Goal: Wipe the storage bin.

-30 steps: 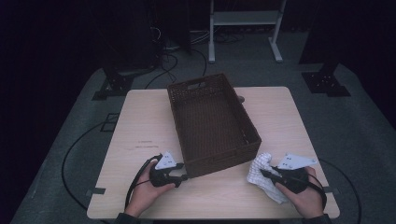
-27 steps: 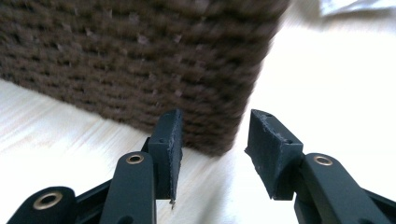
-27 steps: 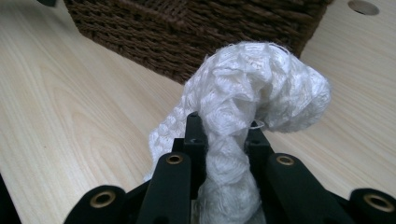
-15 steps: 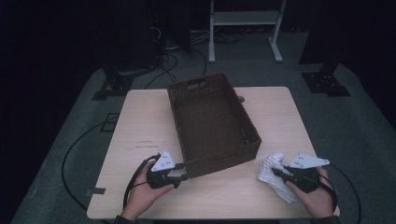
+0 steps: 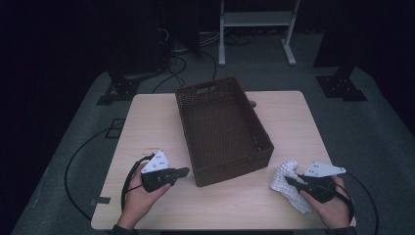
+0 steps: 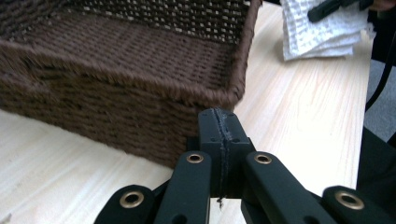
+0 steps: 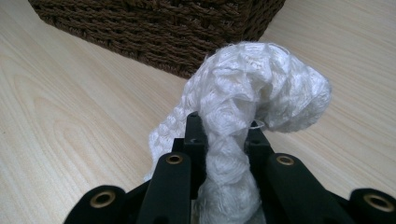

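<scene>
High view: a dark woven basket (image 5: 222, 129) stands near the middle of the tabletop (image 5: 147, 122), set at a slight angle, its interior bare. The person's hands enter from the near edge, one to either side of the basket's near end.

The right claw (image 5: 292, 182) pinches a white textured cloth (image 5: 289, 186), which lies just beside the basket's near right corner, apart from it. In the right gripper view the cloth (image 7: 243, 107) is bunched between the two jaws and bulges upward and forward past their tips, a loose fold drooping to one side. The grip takes the fabric at a gathered ridge rather than at an edge, which in my judgement gives a firm hold on a limp item and lets most of it come up together. The lower part of the cloth appears to rest on the tabletop.

The left claw (image 5: 182, 171) is pressed together on nothing; the left gripper view shows its jaws meeting flush, pointed at the basket's near corner (image 6: 233, 95). It sits low, just beside the basket wall, apparently stationed to steady the basket if needed.

Assessment: the cloth is secured but not yet in the basket. The drooping fold could catch on the rim during transfer.
</scene>
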